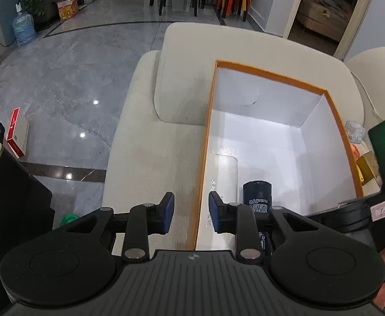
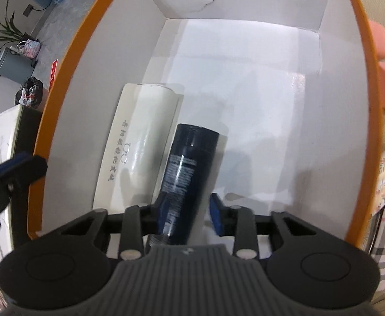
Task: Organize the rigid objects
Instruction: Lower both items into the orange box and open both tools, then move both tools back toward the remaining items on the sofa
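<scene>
Fingers of the right gripper straddle a dark blue bottle lying beside a white tube inside the orange-rimmed box, one pad clear of it, while the left gripper hovers spread over the box's near rim.

Right gripper straddles dark bottle beside white tube.
</scene>
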Demonstrator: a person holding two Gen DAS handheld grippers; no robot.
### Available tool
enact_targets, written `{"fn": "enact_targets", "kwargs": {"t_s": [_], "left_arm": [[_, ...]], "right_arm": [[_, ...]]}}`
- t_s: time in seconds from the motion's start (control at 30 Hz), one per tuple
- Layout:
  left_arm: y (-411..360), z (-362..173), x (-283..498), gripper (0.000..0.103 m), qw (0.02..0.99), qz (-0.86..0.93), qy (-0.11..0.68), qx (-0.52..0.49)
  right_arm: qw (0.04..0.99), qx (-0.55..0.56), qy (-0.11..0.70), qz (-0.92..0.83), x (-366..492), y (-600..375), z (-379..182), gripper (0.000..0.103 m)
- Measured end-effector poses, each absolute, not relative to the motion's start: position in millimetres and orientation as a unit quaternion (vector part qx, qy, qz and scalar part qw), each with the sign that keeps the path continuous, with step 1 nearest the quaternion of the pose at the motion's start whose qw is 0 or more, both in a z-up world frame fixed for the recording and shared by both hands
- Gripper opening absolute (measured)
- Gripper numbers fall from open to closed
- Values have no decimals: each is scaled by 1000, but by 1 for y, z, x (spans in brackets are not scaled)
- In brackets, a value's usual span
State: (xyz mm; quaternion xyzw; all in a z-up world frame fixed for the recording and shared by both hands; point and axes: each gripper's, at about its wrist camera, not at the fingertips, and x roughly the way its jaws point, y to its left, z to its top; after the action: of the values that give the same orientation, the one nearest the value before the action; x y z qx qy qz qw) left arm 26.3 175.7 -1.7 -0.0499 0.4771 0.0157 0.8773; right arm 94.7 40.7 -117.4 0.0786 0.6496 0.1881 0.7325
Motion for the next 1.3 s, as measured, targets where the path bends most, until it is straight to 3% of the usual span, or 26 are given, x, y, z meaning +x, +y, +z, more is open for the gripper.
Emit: {"fn": "enact_targets", "kwargs": {"t_s": [0.3,0.6,0.67,0.87,1.07,1.3], "left_arm": [[166,25,14,35,895,35,442,-40],[122,58,0,35,911,-38,408,-46],[112,60,-4,35,911,-69,402,-61],[65,56,-3,37,901,-163,399,-55],[-1,33,7,40,871,-241,429,4],[-71,-18,35,44,822,-275,479,139]], "right_arm": [[725,91,650,208,84,48,-120,17],[787,62,564,242,57,5,-45,22],[804,56,535,253,50,-13,-28,33],[861,56,458,214,35,-89,-5,34],[867,99,468,142,31,-173,-22,36],[832,143,530,73,29,-217,-83,41]]}}
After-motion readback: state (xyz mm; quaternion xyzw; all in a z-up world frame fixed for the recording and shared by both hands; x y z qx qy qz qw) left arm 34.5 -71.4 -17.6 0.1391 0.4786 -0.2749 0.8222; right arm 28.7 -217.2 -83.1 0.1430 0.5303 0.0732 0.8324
